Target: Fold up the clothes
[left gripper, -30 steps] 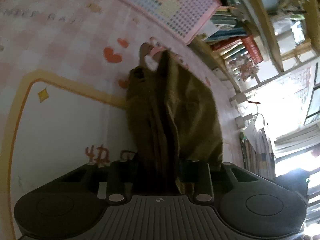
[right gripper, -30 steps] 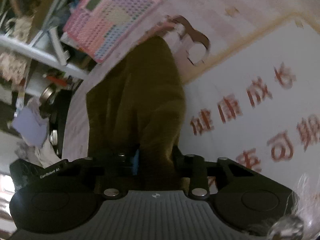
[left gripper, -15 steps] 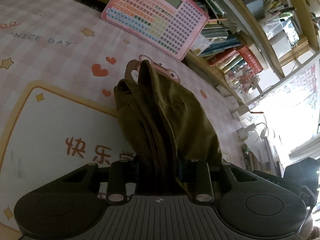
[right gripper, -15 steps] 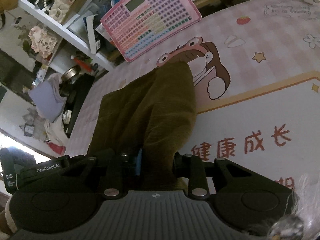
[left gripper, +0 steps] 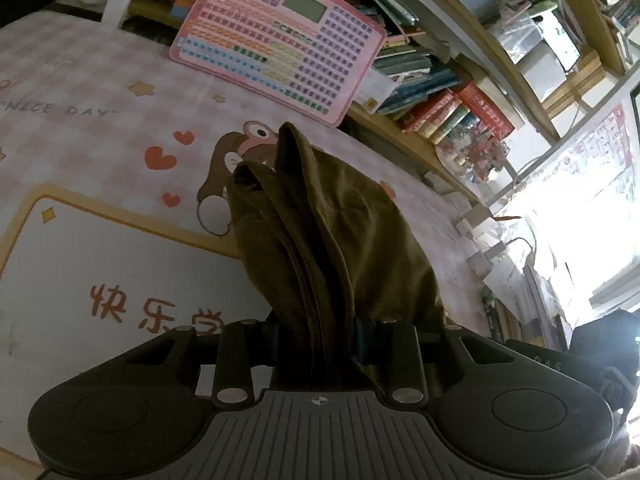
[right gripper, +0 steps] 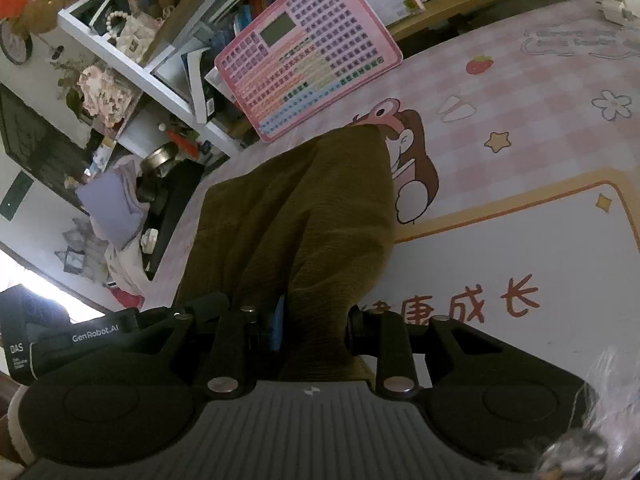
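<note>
An olive-brown garment [left gripper: 336,240] hangs bunched in folds from my left gripper [left gripper: 316,340], which is shut on its thick gathered edge. The cloth drapes forward over the pink checked mat [left gripper: 80,80]. In the right wrist view the same garment [right gripper: 304,216] spreads wide and falls away from my right gripper [right gripper: 312,328], which is shut on another part of its edge. The fingertips of both grippers are hidden in the fabric. The far end of the cloth reaches the cartoon animal printed on the mat [right gripper: 412,168].
A pink keyboard-style learning board [left gripper: 280,36] leans against the bookshelf [left gripper: 460,92] at the back of the mat. Cluttered shelves [right gripper: 120,72] stand at the left in the right wrist view. A white panel with red characters [right gripper: 520,280] covers the near mat.
Both grippers rose and tilted with the garment held, so more of the shelf and the learning board shows. The cloth now hangs higher over the mat.
</note>
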### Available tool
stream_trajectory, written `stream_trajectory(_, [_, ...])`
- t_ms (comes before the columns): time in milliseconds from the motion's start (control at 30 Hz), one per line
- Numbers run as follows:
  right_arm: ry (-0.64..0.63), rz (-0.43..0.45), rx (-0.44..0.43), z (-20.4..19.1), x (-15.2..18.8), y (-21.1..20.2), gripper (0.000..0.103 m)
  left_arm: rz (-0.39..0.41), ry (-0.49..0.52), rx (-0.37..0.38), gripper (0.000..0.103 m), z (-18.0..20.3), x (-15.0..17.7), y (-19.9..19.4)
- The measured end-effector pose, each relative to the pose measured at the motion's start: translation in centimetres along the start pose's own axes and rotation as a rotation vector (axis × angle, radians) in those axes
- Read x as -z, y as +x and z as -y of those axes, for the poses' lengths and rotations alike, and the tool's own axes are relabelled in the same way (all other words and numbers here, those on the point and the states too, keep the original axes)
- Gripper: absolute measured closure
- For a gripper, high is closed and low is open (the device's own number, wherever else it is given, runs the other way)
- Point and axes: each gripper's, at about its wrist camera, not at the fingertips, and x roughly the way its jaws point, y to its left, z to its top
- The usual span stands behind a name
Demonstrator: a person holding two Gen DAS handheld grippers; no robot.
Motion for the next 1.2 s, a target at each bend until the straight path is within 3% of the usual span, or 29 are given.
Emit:
stream_trajectory(467, [0.007,0.035,0.029,-1.9,0.1,1.4,0.078,-0.011,0.02,0.039,0.072,-2.9,-2.1,-0.1])
stream_trajectory(900, [-0.009,0.073,0.043,-8.2,-1.8,8.2,0.078,-0.001,0.041,0.075,0.072,-9.9,-9.0,-1.6])
stream_trajectory(1200, [-0.061,0.078,0.084,-11.7,-4.7,13.9,0.078,0.003,0.046,0.111,0.072,-14.7,-14.0,-0.4])
